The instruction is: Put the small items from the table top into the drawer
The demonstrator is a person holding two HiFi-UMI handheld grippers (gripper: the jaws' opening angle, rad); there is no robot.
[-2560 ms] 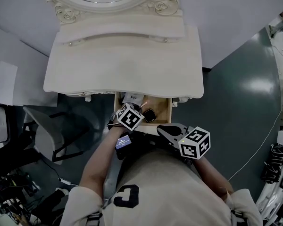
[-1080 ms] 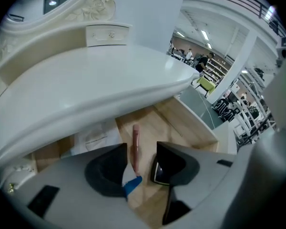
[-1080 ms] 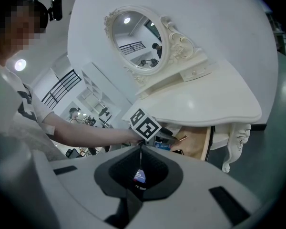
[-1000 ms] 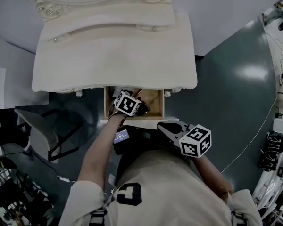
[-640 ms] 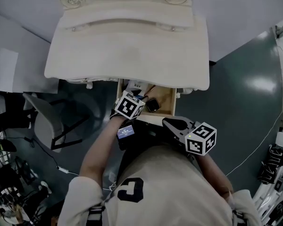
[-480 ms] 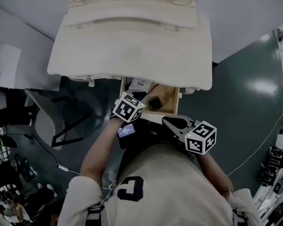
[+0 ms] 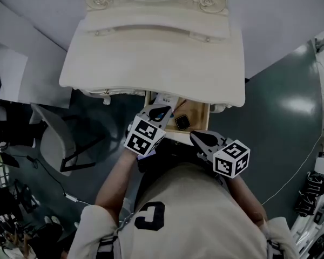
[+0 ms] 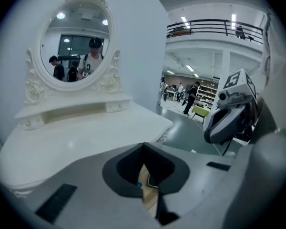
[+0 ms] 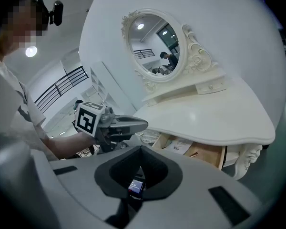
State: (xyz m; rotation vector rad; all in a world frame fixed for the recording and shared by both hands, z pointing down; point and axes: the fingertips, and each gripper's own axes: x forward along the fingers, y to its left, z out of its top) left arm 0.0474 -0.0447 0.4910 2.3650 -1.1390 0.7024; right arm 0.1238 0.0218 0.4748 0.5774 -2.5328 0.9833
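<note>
With the counter [image 7: 151, 63] bare and both tongs clenched empty, the open drawer [image 7: 198, 115] lies just ahead of the right tongs [image 7: 197, 137], while the left tongs [image 7: 161, 112] hover above its inside.

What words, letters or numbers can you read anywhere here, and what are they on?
"C": large letter on the person's shirt.
White paper in the drawer: dark print, too small to read.
Small lit screen in the right gripper view: blurred, unreadable.
Marker cubes: square patterns only, no words.
</note>
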